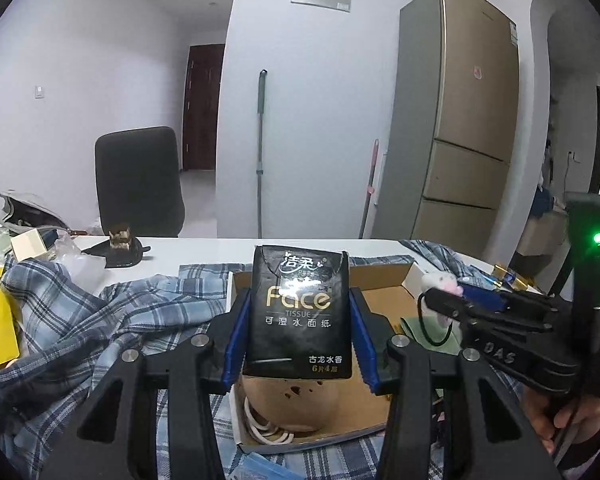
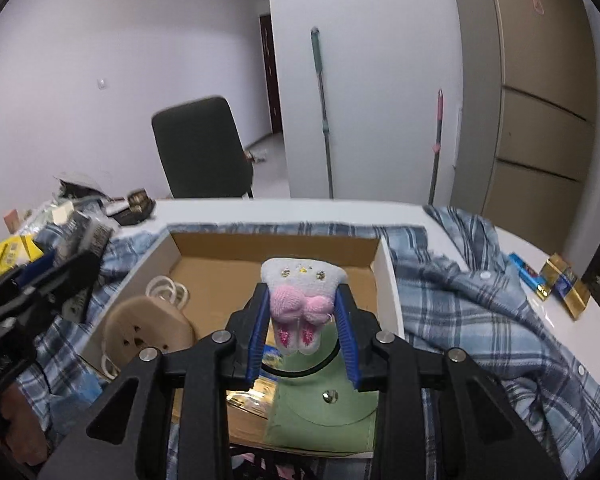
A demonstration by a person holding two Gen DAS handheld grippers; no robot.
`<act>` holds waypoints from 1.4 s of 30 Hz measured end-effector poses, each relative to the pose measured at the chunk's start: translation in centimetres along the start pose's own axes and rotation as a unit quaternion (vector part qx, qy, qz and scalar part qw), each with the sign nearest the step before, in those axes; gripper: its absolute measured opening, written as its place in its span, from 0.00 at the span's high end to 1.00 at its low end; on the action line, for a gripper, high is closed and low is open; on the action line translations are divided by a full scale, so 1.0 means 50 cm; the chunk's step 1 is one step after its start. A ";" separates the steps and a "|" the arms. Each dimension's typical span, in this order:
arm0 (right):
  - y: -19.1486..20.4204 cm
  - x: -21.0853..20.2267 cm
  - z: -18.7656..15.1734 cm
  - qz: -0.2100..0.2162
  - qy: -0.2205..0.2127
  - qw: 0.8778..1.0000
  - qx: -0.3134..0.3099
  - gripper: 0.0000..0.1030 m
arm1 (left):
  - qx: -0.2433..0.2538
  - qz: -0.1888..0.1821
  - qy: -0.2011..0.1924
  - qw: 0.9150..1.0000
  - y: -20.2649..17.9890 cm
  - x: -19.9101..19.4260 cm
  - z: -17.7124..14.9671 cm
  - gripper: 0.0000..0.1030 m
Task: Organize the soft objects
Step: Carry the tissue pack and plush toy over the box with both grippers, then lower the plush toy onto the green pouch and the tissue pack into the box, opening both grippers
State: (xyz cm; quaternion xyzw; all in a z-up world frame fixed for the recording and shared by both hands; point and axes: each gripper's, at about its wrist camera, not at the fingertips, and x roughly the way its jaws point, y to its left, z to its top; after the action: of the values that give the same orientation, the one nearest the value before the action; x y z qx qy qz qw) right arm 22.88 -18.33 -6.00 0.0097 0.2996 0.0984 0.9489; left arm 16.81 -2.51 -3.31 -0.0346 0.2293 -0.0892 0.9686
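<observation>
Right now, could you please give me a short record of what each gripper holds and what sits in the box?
left gripper: shut on tissue pack, upright above the box
right gripper: shut on plush toy, above the box
cardboard box: holds a tan mask, white cord, green pouch
under the box: plaid shirt

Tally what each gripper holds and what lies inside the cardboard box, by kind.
Tissue packs, held by left gripper: 1
Plush toys, held by right gripper: 1
Green pouches in box: 1
Beige masks in box: 1
Total: 4
</observation>
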 end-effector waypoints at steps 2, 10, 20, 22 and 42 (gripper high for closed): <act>-0.001 0.008 -0.004 -0.003 0.011 1.000 0.002 0.70 | 0.001 -0.001 0.004 1.000 0.001 0.004 -0.004 0.53; 0.003 0.023 -0.013 -0.004 0.029 1.000 0.002 0.65 | -0.013 0.003 0.018 1.000 0.009 0.013 -0.004 0.53; 0.000 0.025 -0.014 -0.010 0.036 0.999 0.006 0.41 | -0.007 0.003 0.024 1.000 0.006 0.017 -0.008 0.53; -0.003 0.024 -0.014 -0.017 0.034 0.999 0.008 0.40 | -0.001 -0.001 0.033 0.999 0.000 0.025 -0.008 0.53; -0.007 0.021 -0.012 -0.020 0.037 0.999 0.019 0.38 | 0.029 0.004 0.136 0.990 -0.025 0.117 -0.046 0.44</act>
State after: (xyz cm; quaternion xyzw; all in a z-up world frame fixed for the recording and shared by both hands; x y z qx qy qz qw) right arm 23.44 -18.50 -7.09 0.0179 0.3361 0.0744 0.9387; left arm 20.70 -4.90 -7.80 0.0069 0.3568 -0.0956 0.9293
